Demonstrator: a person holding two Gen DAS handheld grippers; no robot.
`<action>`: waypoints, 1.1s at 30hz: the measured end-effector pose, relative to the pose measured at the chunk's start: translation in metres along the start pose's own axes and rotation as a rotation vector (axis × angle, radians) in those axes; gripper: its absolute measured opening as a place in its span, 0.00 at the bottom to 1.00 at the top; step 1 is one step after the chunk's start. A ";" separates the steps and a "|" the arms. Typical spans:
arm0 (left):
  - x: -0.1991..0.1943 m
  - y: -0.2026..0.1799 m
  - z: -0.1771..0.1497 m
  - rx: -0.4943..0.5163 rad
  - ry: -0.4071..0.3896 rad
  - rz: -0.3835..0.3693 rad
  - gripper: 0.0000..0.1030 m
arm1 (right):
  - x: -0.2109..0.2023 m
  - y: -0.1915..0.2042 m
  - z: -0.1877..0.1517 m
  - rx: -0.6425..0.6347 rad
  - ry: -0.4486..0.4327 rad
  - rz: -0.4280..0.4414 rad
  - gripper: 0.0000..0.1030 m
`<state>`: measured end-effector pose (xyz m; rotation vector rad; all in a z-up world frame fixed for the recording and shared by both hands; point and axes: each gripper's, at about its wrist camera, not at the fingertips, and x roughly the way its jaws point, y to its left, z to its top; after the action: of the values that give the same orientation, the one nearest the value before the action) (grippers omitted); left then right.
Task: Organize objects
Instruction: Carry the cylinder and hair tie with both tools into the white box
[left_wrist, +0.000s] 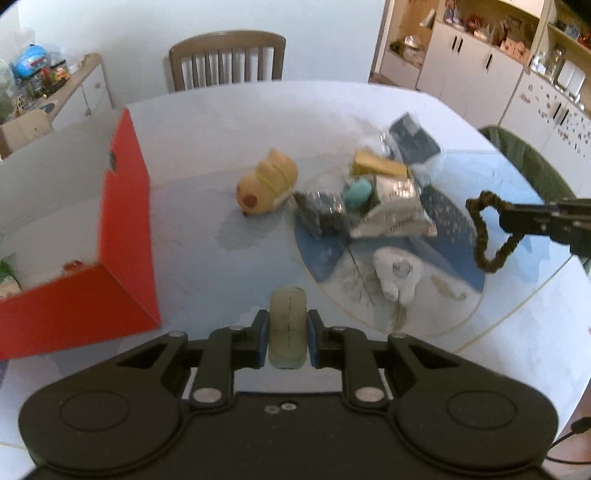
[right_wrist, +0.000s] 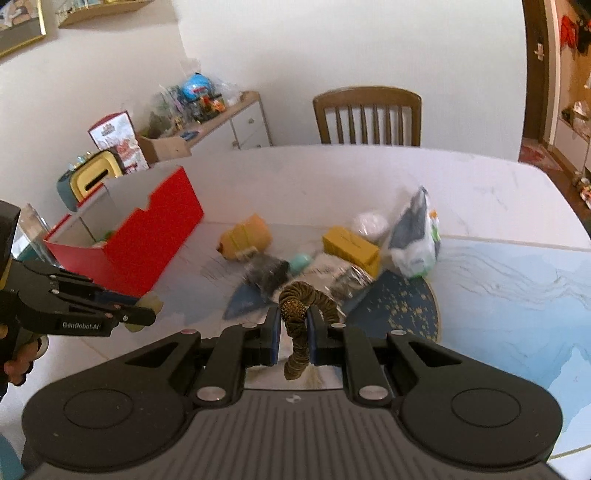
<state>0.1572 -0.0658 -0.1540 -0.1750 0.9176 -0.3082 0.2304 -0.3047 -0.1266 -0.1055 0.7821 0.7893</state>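
My left gripper (left_wrist: 287, 334) is shut on a pale greenish cylinder (left_wrist: 287, 325), held above the white table near the red box (left_wrist: 125, 229). From the right wrist view the same gripper (right_wrist: 147, 310) shows at the left with the cylinder (right_wrist: 149, 303) at its tip. My right gripper (right_wrist: 291, 332) is shut on a brown scrunchie (right_wrist: 295, 306), which also appears at the right of the left wrist view as a dangling scrunchie (left_wrist: 487, 229). A tan plush toy (left_wrist: 267, 181), a yellow box (left_wrist: 376, 164), a teal object (left_wrist: 356, 194) and foil packets (left_wrist: 391, 210) lie in a pile.
The open red box holds a few items at its bottom (left_wrist: 74, 267). A round blue-patterned mat (left_wrist: 436, 317) lies under the pile, with a white figure (left_wrist: 399, 273) on it. A plastic bag (right_wrist: 415, 236) stands at the pile's right. A wooden chair (left_wrist: 227, 59) is behind the table.
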 end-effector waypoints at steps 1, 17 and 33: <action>-0.005 0.003 0.003 -0.006 -0.010 -0.001 0.18 | -0.001 0.005 0.003 -0.005 -0.003 0.006 0.14; -0.072 0.078 0.014 -0.064 -0.082 -0.023 0.18 | 0.004 0.109 0.060 -0.095 -0.057 0.120 0.14; -0.104 0.179 0.039 -0.039 -0.127 0.042 0.18 | 0.052 0.219 0.110 -0.193 -0.077 0.173 0.14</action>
<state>0.1628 0.1387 -0.1029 -0.2089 0.8006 -0.2376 0.1709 -0.0771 -0.0397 -0.1810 0.6465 1.0265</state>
